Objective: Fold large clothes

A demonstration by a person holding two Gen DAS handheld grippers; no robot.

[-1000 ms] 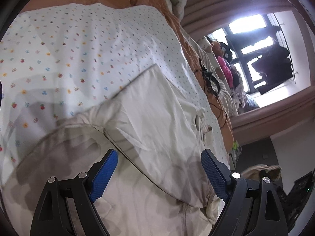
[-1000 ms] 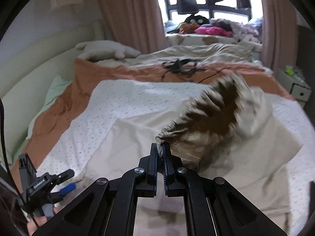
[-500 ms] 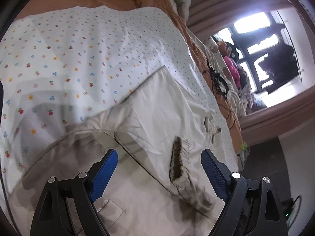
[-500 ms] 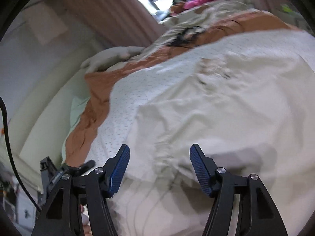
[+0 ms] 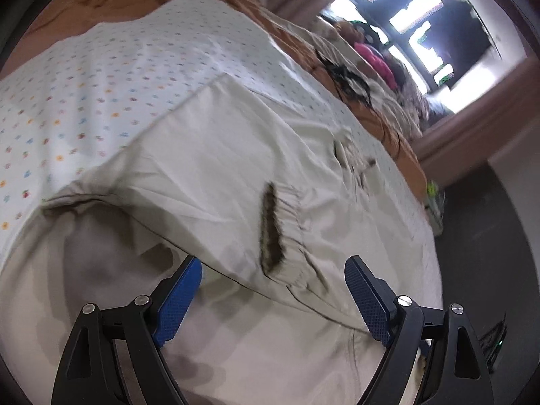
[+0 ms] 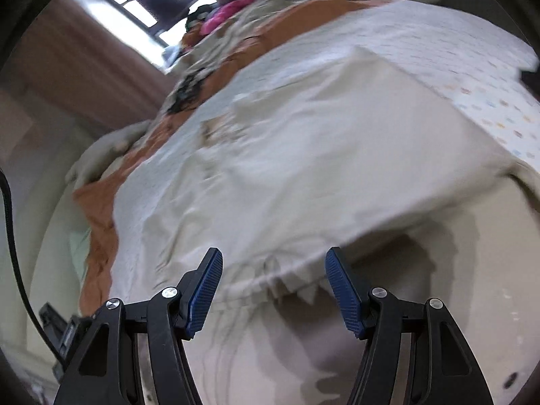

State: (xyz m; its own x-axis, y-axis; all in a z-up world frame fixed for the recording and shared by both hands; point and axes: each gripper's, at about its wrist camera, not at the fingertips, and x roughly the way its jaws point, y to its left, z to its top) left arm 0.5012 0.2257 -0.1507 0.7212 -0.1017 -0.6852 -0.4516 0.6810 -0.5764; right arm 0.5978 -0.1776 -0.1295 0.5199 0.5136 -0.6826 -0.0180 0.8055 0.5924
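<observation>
A large cream garment (image 5: 209, 175) lies spread on the bed, one layer folded over another. Its gathered elastic cuff (image 5: 276, 233) with a dark opening lies on top. My left gripper (image 5: 273, 290) is open and empty, just above the folded edge, with the cuff between and beyond its blue pads. In the right wrist view the same garment (image 6: 320, 155) fills the middle. My right gripper (image 6: 273, 287) is open and empty over a gathered hem (image 6: 287, 280).
The garment rests on a white sheet with small coloured dots (image 5: 101, 67) (image 6: 472, 67) over an orange blanket (image 5: 111, 3) (image 6: 98, 222). A dark cable tangle (image 5: 347, 81) and piled clothes (image 5: 378, 60) lie towards the window. A cream headboard (image 6: 40, 222) stands at the left.
My right gripper was shut on the gathered cuff one second ago; it has opened and the cuff now lies flat on the garment. Both grippers have swung to new angles low over the cloth.
</observation>
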